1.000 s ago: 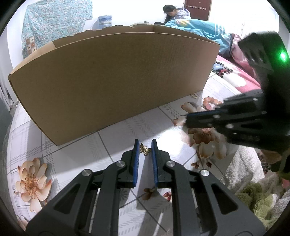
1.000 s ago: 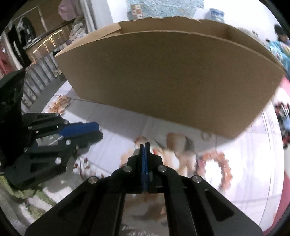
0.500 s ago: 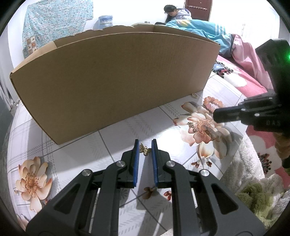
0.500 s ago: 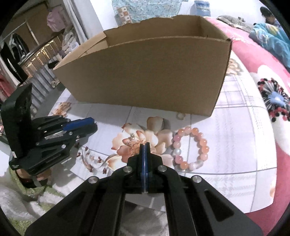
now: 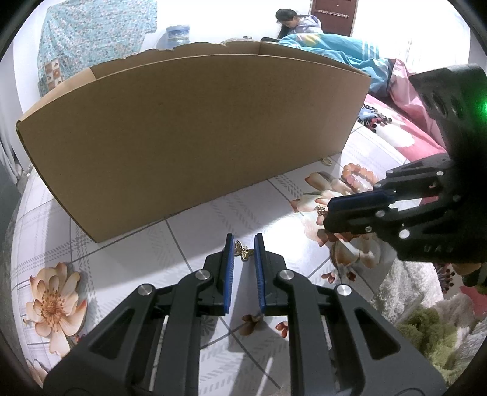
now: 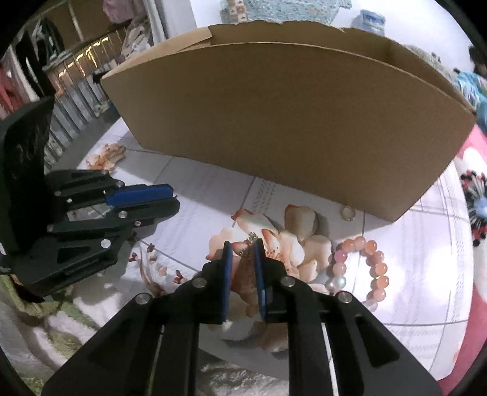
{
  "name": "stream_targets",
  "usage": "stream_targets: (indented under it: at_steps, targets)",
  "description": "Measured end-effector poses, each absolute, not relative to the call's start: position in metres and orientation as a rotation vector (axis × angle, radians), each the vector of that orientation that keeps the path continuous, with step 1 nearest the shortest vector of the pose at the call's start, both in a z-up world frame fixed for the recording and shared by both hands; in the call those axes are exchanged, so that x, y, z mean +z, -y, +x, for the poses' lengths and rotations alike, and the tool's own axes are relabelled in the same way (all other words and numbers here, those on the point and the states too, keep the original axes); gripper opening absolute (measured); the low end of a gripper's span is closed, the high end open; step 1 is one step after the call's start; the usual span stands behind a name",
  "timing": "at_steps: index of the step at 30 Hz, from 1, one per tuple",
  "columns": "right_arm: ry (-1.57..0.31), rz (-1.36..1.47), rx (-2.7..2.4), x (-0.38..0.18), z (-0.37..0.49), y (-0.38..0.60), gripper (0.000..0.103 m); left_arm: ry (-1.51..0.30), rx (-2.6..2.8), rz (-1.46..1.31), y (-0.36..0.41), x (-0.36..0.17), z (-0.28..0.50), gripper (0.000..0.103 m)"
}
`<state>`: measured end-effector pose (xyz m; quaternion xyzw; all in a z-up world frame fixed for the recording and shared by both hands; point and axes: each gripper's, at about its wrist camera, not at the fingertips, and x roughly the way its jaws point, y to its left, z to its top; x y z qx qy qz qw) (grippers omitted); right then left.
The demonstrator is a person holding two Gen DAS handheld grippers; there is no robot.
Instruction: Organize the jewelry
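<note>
- The left gripper [image 5: 244, 243] is seen parted a little, with the small gold butterfly charm [image 5: 243, 250] lying on the tabletop [image 5: 127, 268] right between its blue pads [image 5: 229, 268] — neither pad can be seen pressing on it, so nothing is actually held.
- The right gripper [image 6: 243, 249] is also parted by a narrow gap, and a small sparkly chain-like piece [image 6: 250, 240] is framed between its tips, lying on the printed flower of the cloth; whether the pads touch it can't be told.
- From the left wrist view the right gripper [image 5: 330, 214] is seen off to the right, its tips low over the same flower print, with a bit of that gold piece [image 5: 320, 210] showing just at the tip.
- A pink beaded bracelet [image 6: 359, 271] is laid flat just to the right of the right gripper, apart from it.
- A small ring [image 6: 348, 212] is sat near the base of the cardboard box [image 6: 289, 121], between the box and the bracelet.
- The box is stood upright behind everything, open at the top — its inside can't be seen.
- A fluffy white-green towel [image 5: 426, 319] is bunched at the near right edge.
- A person [image 5: 289, 22] is seated far in the background.
</note>
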<state>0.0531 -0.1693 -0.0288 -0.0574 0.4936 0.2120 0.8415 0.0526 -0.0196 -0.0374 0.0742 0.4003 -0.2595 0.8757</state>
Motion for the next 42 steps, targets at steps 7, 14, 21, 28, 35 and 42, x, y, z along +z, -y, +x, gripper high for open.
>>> stream_targets:
  at_steps: [7, 14, 21, 28, 35, 42]
  targets:
    - [-1.043, -0.195, 0.456, -0.029, 0.055, 0.156, 0.006, -0.835, -0.541, 0.150, 0.019, -0.037, 0.052, 0.012]
    - [-1.078, -0.117, 0.478, -0.030, 0.062, 0.161, 0.001, -0.833, -0.543, 0.144, 0.018, -0.038, 0.053, 0.012]
    - [-1.071, -0.049, 0.495, -0.024, 0.060, 0.168, 0.000, -0.833, -0.544, 0.146, 0.018, -0.038, 0.053, 0.012]
    - [-1.034, -0.022, 0.496, -0.006, 0.057, 0.178, 0.000, -0.831, -0.544, 0.145, 0.017, -0.037, 0.053, 0.012]
    - [-0.978, 0.063, 0.509, 0.019, 0.058, 0.195, 0.000, -0.828, -0.545, 0.141, 0.018, -0.037, 0.054, 0.012]
    - [-0.906, 0.079, 0.495, 0.042, 0.061, 0.200, 0.000, -0.814, -0.557, 0.133, 0.016, -0.031, 0.049, 0.012]
